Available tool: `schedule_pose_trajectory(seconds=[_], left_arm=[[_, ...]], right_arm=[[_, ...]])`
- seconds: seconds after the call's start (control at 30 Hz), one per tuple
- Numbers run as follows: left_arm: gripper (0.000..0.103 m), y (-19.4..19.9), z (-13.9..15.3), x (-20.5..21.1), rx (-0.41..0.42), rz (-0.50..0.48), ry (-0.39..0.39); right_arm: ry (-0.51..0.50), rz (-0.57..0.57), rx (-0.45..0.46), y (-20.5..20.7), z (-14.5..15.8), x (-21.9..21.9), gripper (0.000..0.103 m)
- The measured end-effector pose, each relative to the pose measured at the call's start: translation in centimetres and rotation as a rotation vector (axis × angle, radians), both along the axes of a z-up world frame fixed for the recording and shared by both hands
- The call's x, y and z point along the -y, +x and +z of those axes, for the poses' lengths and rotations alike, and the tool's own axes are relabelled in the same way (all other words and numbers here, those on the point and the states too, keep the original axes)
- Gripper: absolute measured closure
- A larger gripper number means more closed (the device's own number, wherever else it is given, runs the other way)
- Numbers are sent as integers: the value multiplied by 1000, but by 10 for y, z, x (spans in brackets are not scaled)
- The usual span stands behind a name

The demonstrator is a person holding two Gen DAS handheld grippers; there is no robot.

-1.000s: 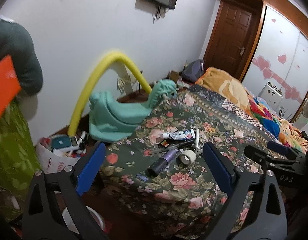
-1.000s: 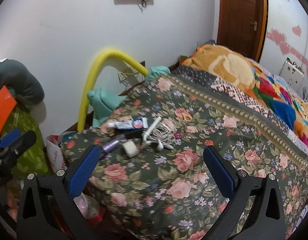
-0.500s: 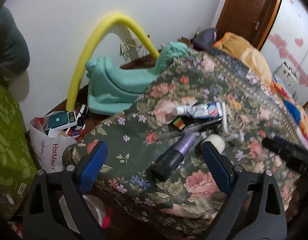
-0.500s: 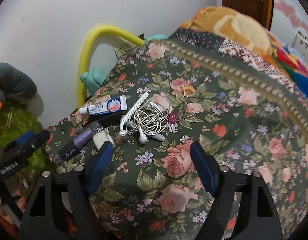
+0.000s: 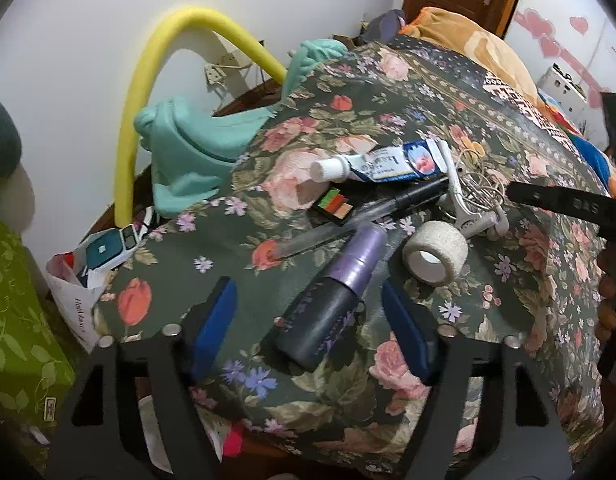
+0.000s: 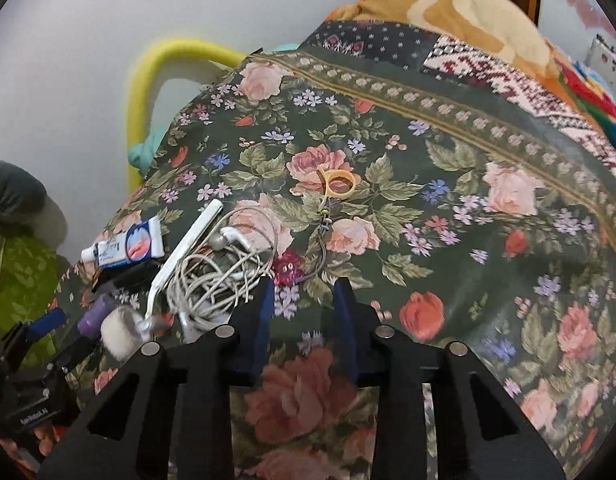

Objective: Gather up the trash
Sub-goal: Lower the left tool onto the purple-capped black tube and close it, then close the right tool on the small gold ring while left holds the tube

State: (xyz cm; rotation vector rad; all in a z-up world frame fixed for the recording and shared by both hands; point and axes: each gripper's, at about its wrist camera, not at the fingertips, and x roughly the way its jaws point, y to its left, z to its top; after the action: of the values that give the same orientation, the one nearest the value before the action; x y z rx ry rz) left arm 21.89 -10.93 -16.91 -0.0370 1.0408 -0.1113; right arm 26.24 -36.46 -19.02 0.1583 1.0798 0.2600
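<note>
Small items lie on the floral bedspread [image 5: 388, 92]. A purple and black bottle [image 5: 332, 300] lies between the open jaws of my left gripper [image 5: 308, 312], not touching the pads. Beside it are a white tape roll [image 5: 435, 252], a pen [image 5: 368, 216], a toothpaste tube [image 5: 384, 164], a small coloured card [image 5: 334, 206] and tangled white earphones [image 5: 476, 200]. My right gripper [image 6: 304, 304] is narrowed but empty, just right of the earphones [image 6: 216, 272], over the bedspread [image 6: 388, 140]. A yellow ring on a cord [image 6: 338, 182] lies ahead of it.
A white paper bag [image 5: 84, 280] full of rubbish stands on the floor left of the bed. A yellow foam arch [image 5: 156, 60] and a teal plastic seat [image 5: 188, 148] stand by the wall. Green fabric [image 5: 16, 320] lies at far left. Bright blankets [image 6: 508, 40] cover the bed behind.
Both grippers have come down and forward onto the bed corner. The left jaws now flank the purple bottle. The right jaws have closed to a narrow gap.
</note>
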Motion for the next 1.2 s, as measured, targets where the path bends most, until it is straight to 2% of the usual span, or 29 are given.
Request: schedule_pose_trajectory(seconds=[0.1, 0.23, 0.33, 0.43, 0.5, 0.53, 0.8, 1.2], left_arm=[[48, 4, -6, 3, -32, -21, -21], [52, 7, -9, 8, -22, -37, -3], [58, 8, -9, 11, -24, -51, 4], [66, 8, -9, 14, -22, -76, 11], [75, 8, -8, 16, -26, -97, 6], [77, 7, -7, 18, -28, -105, 2], [77, -4, 1, 26, -24, -136, -14], [78, -18, 36, 25, 23, -87, -47]], right_arm=[[-3, 21, -8, 7, -7, -6, 79], [-40, 71, 2, 13, -15, -20, 82], [-83, 91, 31, 14, -18, -28, 84], [-85, 79, 45, 14, -19, -29, 85], [-83, 69, 48, 13, -17, -28, 99], [-87, 64, 42, 12, -16, -27, 101], [-85, 42, 66, -2, 3, -12, 101], [-40, 36, 106, -41, 42, 11, 101]])
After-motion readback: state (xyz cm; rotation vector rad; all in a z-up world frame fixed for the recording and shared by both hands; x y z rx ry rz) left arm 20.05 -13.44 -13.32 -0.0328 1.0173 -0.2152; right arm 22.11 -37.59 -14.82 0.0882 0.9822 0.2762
